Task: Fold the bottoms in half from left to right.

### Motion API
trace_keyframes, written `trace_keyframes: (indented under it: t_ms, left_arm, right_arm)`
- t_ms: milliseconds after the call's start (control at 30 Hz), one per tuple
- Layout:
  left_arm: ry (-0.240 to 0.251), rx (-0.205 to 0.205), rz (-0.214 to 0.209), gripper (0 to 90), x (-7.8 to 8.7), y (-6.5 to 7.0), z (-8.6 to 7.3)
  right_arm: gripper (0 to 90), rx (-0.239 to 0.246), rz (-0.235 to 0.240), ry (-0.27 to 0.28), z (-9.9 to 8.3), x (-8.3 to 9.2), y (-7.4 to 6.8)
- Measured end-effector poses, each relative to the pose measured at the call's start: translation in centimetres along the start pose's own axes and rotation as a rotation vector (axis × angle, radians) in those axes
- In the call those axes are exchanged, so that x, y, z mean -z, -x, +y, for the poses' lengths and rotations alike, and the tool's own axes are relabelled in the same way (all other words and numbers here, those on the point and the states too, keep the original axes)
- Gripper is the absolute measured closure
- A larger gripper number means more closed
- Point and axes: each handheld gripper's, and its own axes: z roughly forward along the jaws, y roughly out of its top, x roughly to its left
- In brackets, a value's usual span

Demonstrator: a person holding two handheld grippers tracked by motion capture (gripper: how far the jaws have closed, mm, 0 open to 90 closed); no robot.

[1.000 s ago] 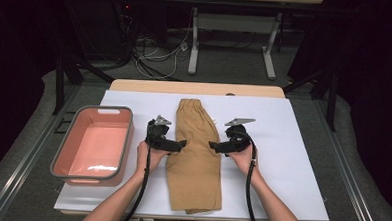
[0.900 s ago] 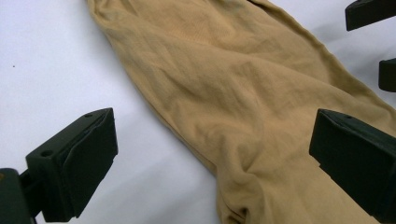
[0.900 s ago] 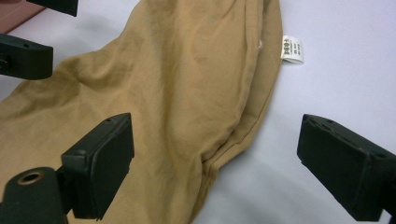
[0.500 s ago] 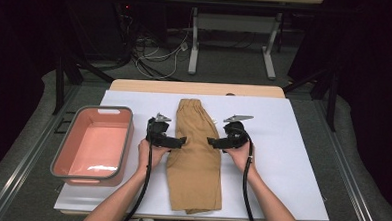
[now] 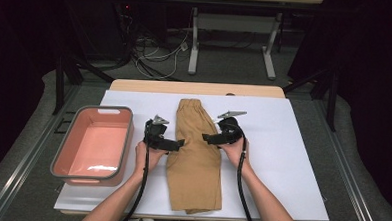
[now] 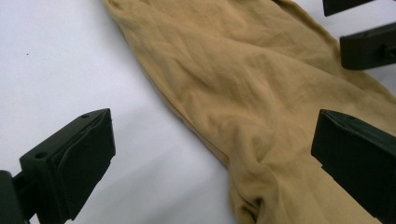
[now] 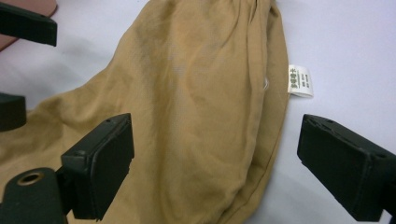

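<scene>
A tan folded garment lies lengthwise on the white board, waistband at the far end. My left gripper sits at its left edge, pointing right. My right gripper sits at its right edge, pointing left. In the left gripper view the left gripper is open, astride the cloth's edge, and the pads do not press on it. In the right gripper view the right gripper is open over the garment, beside a white label.
A pink tray with a grey rim stands on the left of the board. The board lies on a wooden table. Beyond the table are cables and table legs on a dark floor.
My right gripper has edged left, further over the garment's right edge. The left gripper and the garment have stayed where they were.
</scene>
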Motion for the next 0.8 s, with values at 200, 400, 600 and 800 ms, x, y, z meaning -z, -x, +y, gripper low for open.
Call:
trace_keyframes:
  t_ms: [200,400,600,800]
  left_arm:
    - [0.005,-0.014,-0.013,0.0,0.5,0.4,-0.5]
    - [0.005,-0.026,-0.021,0.0,0.9,0.8,-1.3]
    - [-0.014,-0.069,-0.032,0.0,1.7,1.3,-2.4]
    - [-0.015,-0.084,-0.043,0.0,2.2,1.6,-3.2]
  right_arm:
    - [10.2,-0.006,0.0,-0.007,0.3,-0.5,0.1]
    - [9.6,-0.01,-0.004,-0.016,0.5,-1.0,0.4]
    - [8.8,-0.007,-0.01,-0.028,0.9,-1.7,0.5]
    - [7.8,-0.011,-0.012,-0.04,1.5,-2.3,0.4]
